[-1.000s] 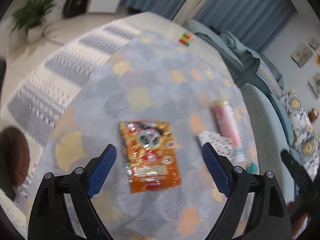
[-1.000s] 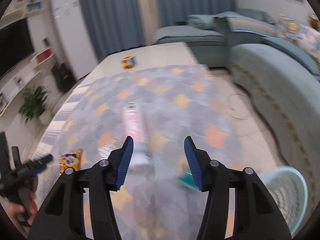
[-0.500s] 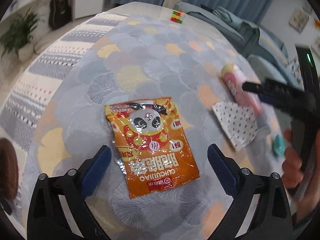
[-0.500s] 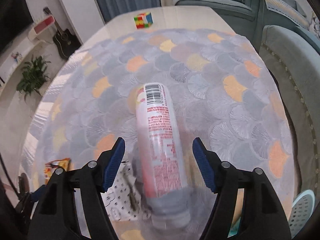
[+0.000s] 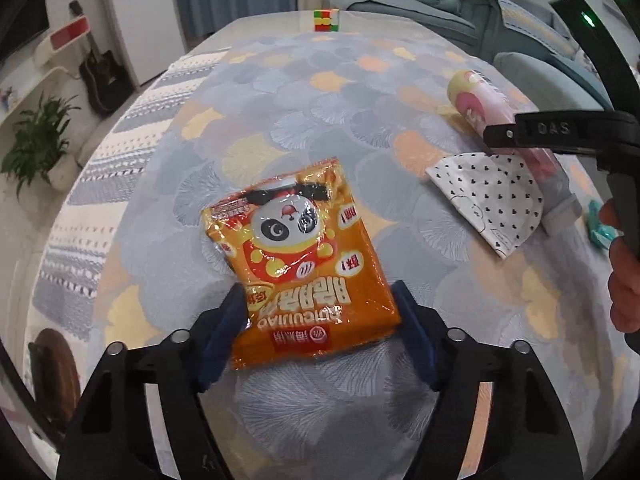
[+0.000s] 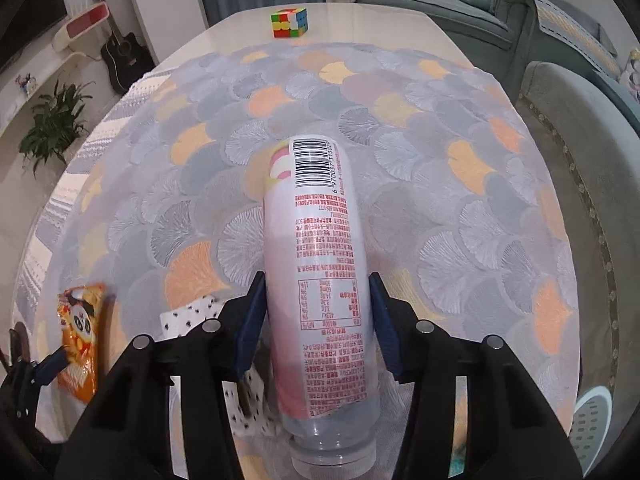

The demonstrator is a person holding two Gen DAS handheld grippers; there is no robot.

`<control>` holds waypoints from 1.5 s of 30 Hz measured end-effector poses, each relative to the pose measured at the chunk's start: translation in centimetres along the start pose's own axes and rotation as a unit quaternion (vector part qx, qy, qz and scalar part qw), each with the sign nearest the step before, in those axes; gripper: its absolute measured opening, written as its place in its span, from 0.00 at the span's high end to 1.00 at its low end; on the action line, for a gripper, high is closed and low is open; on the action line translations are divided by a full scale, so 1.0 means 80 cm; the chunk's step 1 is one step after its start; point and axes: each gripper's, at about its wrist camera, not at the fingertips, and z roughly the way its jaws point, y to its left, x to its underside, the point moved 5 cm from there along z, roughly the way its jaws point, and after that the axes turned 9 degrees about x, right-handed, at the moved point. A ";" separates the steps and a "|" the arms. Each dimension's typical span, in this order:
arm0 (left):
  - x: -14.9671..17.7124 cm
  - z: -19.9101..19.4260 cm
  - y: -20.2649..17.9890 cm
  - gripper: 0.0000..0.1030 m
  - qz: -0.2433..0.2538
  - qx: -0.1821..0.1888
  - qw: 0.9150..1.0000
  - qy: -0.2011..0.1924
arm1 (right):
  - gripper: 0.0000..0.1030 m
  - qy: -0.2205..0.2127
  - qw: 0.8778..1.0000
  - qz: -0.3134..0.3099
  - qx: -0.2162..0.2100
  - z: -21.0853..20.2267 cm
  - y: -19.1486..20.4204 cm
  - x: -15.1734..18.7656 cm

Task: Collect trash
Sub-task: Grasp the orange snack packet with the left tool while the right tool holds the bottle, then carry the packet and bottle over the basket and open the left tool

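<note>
In the lower centre of the left wrist view, an orange snack bag (image 5: 298, 264) is pinched at its near end by the left gripper (image 5: 318, 330). In the centre of the right wrist view, a bottle (image 6: 320, 272) lying on the patterned tablecloth (image 6: 460, 168) is clamped on both sides by the right gripper (image 6: 318, 324). A dotted napkin (image 5: 490, 198) is seen at the right, a colour cube (image 6: 290, 22) at the top.
</note>
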 end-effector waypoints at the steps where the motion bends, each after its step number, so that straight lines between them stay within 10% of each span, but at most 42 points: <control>1: 0.000 -0.002 0.003 0.37 -0.003 0.006 1.000 -0.002 | 0.55 -0.003 1.000 0.003 -0.002 -0.005 -0.003 0.002; 7: 0.004 -0.017 0.018 0.65 -0.037 0.085 0.996 -0.013 | 0.55 -0.031 0.999 0.017 -0.001 -0.038 -0.023 0.010; 10: 0.008 -0.021 0.017 1.00 -0.057 0.138 0.989 -0.011 | 0.56 -0.050 0.998 0.024 0.003 -0.056 -0.033 0.012; 32: -0.028 -0.125 -0.133 1.00 0.051 0.258 0.961 -0.088 | 0.56 -0.170 0.974 0.150 0.010 -0.238 -0.185 0.074; 45: -0.017 -0.140 -0.326 1.00 0.195 0.331 0.921 -0.070 | 0.56 -0.163 0.940 0.284 0.101 -0.294 -0.359 0.218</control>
